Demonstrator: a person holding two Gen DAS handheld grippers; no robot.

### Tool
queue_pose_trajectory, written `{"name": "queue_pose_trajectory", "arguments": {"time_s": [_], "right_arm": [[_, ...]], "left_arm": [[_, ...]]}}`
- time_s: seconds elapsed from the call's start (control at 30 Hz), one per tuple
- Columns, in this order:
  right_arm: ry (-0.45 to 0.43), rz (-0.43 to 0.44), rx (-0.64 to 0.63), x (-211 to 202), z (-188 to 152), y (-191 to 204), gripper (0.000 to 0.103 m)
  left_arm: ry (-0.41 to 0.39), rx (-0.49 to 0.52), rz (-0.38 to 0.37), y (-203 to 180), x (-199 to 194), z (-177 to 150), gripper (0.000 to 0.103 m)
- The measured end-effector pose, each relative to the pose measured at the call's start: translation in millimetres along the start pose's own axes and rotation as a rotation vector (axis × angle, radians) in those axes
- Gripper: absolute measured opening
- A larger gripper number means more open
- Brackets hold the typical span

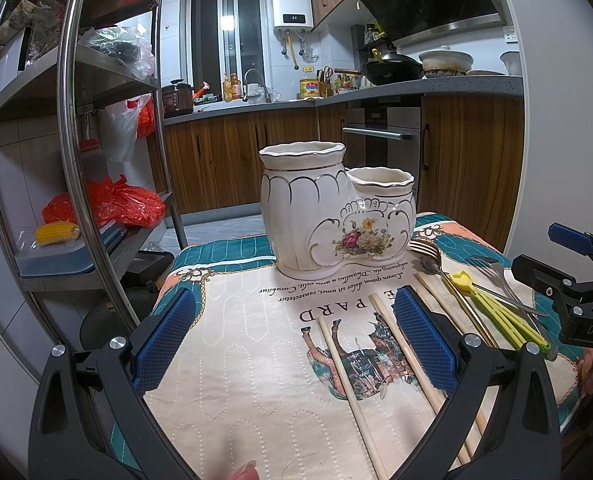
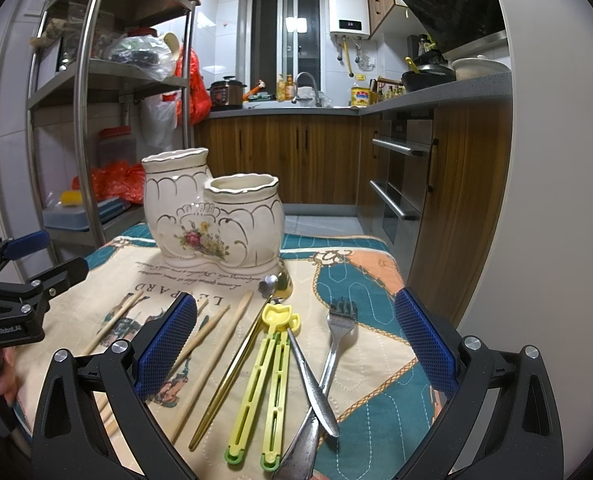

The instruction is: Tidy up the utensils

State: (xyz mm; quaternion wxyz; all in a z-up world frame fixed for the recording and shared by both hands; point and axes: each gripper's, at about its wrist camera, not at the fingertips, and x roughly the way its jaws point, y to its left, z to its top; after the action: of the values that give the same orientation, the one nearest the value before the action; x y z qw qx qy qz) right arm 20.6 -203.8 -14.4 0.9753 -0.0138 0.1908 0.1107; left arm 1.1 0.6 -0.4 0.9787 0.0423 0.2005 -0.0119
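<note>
A white ceramic two-pot holder (image 1: 336,208) (image 2: 212,220) with a flower print stands at the far side of the quilted mat (image 1: 236,360); no utensil shows above its rims. My left gripper (image 1: 294,320) hovers open above several wooden chopsticks (image 1: 348,392). To the right lie a gold fork (image 1: 428,248), yellow training chopsticks (image 1: 492,312) and a silver fork (image 1: 496,272). My right gripper (image 2: 296,320) is open over the yellow training chopsticks (image 2: 268,380), a silver spoon (image 2: 308,372), the silver fork (image 2: 336,340) and the gold fork's handle (image 2: 232,372). Neither gripper holds anything.
A steel shelf rack (image 1: 80,160) with bags and boxes stands close on the left. Wooden cabinets and an oven (image 2: 400,184) lie beyond the table's far and right edges. A person's fingertip (image 1: 244,470) shows at the bottom of the left wrist view.
</note>
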Motion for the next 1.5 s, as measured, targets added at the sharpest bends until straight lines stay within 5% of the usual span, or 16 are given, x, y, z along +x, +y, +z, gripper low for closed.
{"name": "queue_pose_trajectory", "arguments": {"time_s": [1.07, 1.3, 1.5], "right_arm": [[-0.004, 0.02, 0.033, -2.3, 1.0, -6.7, 0.098], [0.064, -0.061, -0.111, -11.6, 9.6, -4.0, 0.098], [0.249, -0.086, -0.159, 8.3, 13.4, -19.8, 0.098]], "left_arm": [[0.042, 0.011, -0.07, -4.5, 6.4, -0.4, 0.098], [0.116, 0.094, -0.109, -3.7, 10.6, 9.2, 0.098], [0.185, 0.118, -0.17, -0.6, 7.3, 15.0, 0.098]]}}
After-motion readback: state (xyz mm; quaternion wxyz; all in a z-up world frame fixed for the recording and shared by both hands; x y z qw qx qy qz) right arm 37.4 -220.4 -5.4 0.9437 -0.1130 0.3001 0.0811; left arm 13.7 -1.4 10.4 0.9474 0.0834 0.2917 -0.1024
